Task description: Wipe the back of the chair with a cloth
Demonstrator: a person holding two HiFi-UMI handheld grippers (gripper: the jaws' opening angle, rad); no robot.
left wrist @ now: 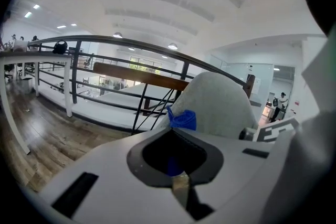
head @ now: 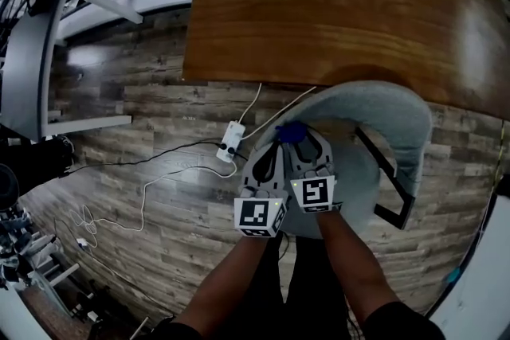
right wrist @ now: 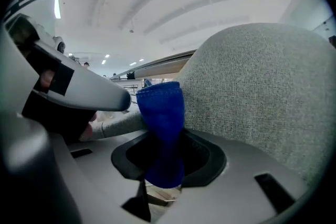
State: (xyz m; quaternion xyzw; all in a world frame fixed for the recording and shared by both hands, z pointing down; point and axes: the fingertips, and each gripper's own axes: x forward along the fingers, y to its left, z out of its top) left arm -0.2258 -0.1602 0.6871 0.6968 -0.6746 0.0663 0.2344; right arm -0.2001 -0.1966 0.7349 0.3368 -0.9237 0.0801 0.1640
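The grey fabric chair (head: 388, 114) stands just in front of me, its curved back (right wrist: 252, 92) filling the right gripper view. My right gripper (head: 303, 141) is shut on a blue cloth (right wrist: 161, 113), which sticks up from its jaws against the chair back. Close beside it on the left, my left gripper (head: 275, 147) has its jaws together, with the blue cloth (left wrist: 182, 119) at its tip and a blue strip showing between the jaws. In the head view the blue cloth (head: 291, 131) sits at both tips, near the left end of the chair back (left wrist: 220, 102).
A large wooden table (head: 335, 4) lies beyond the chair. A white power strip (head: 231, 141) and loose cables lie on the plank floor to the left. The chair's black frame (head: 390, 187) runs at the right. A dark railing (left wrist: 79, 42) crosses the left gripper view.
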